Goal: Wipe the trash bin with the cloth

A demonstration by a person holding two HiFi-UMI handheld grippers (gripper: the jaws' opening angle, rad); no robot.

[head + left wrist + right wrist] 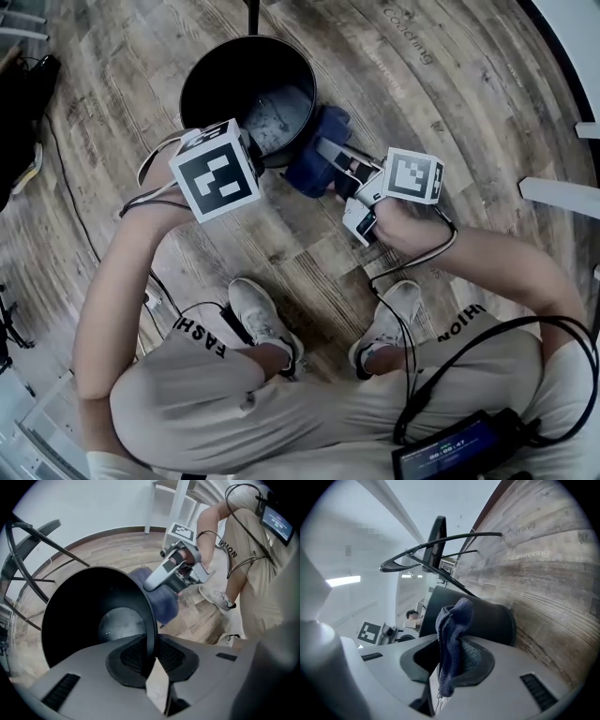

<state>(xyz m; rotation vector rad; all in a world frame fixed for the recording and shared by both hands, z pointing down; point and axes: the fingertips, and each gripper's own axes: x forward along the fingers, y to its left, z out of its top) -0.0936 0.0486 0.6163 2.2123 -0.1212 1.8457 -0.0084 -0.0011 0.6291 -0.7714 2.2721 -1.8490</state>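
Trash bin [211, 84]: round, black; cloth [452, 639]: blue knit

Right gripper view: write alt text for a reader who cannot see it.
The jaws of the right gripper are shut on a dark blue knitted cloth that sticks up between them, in front of the outer wall of a black trash bin. A wood-plank floor fills the right side, and a black metal frame stands beyond the bin.

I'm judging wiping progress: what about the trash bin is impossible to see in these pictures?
Wall of trash bin behind cloth: head view, covered by cloth and right gripper.
Rim at left gripper: head view, under its marker cube.
Dirt on bin's outside: every view, too dark.
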